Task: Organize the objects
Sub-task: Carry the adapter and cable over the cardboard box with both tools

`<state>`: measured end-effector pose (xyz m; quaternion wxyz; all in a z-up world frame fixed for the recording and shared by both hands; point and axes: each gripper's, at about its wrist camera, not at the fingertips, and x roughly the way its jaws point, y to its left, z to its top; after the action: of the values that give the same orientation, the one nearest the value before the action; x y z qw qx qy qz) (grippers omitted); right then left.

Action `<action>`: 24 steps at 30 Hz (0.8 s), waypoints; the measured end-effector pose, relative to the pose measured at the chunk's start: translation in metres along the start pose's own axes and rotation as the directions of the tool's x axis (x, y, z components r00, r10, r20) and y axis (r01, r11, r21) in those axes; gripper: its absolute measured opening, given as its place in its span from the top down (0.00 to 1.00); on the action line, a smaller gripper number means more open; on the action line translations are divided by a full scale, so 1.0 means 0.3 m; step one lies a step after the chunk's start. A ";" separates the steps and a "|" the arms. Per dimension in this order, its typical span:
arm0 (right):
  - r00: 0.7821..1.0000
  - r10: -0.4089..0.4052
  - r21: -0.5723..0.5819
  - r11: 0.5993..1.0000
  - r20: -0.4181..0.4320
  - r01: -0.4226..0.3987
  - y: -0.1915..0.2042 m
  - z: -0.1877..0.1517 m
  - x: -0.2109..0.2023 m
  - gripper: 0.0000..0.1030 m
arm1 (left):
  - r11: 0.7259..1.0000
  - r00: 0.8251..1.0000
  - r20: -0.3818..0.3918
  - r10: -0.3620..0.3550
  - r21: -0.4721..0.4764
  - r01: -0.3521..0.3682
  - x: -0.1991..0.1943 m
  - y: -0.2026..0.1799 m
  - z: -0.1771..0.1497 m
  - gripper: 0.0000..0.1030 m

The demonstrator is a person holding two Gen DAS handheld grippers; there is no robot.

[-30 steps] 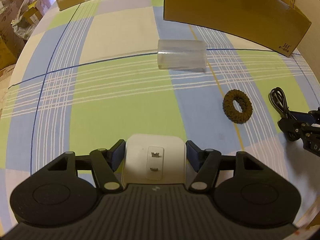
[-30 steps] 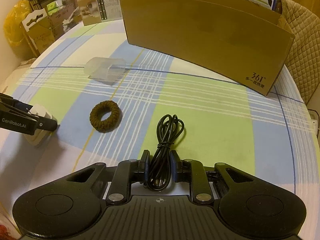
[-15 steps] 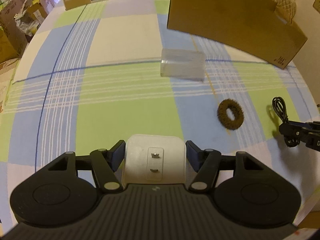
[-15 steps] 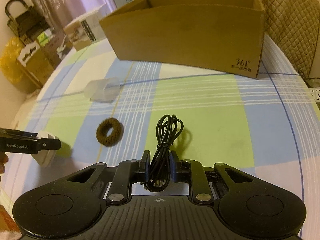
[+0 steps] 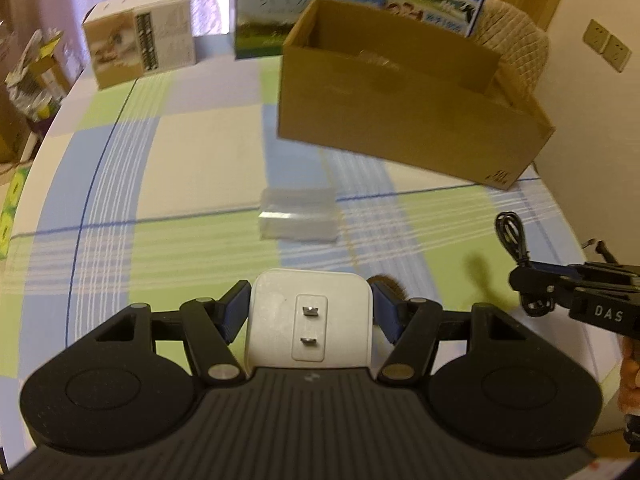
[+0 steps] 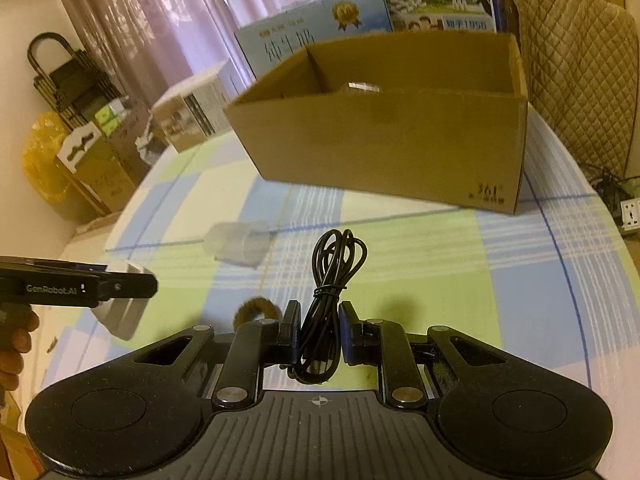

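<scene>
Left gripper clamps a white plug adapter between its blue pads, 2 metal prongs facing the camera, held up off the checked tablecloth. Right gripper is closed narrow on a coiled black USB cable, its loop sticking out past the fingertips, also clear of the cloth. On the cloth: a clear plastic box near the middle, a brown hair scrunchie just beyond the grippers, and the open cardboard box at the far side.

"GenRobot.AI" on left claw; perhaps "361°" on box
</scene>
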<state>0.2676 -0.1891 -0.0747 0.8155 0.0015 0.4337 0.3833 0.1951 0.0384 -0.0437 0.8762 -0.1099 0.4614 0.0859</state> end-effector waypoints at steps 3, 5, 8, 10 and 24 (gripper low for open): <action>1.000 0.010 -0.003 1.000 0.019 -0.010 -0.002 0.026 -0.017 0.84 | 1.000 1.000 0.022 -0.022 0.018 0.022 -0.016 -0.032 0.036 0.41; 0.999 0.015 -0.006 1.000 0.031 -0.015 -0.006 0.044 -0.024 0.84 | 0.999 0.999 0.036 -0.033 0.032 0.032 -0.022 -0.055 0.059 0.41; 0.999 0.019 -0.011 1.000 0.051 -0.019 -0.013 0.072 -0.031 0.84 | 0.998 0.997 0.057 -0.048 0.052 0.045 -0.024 -0.085 0.104 0.41; 0.998 0.020 -0.016 1.000 0.064 -0.019 -0.020 0.096 -0.035 0.84 | 0.997 0.996 0.071 -0.054 0.063 0.050 -0.024 -0.103 0.138 0.41; 0.979 0.006 -0.053 0.999 0.204 0.005 -0.106 0.346 -0.045 0.84 | 0.990 0.981 0.168 -0.095 0.121 0.075 0.052 -0.226 0.448 0.41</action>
<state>0.3564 -0.1857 -0.0111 0.8554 0.0192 0.3373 0.3926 0.3271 0.0105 0.0250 0.9207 -0.0713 0.3825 0.0313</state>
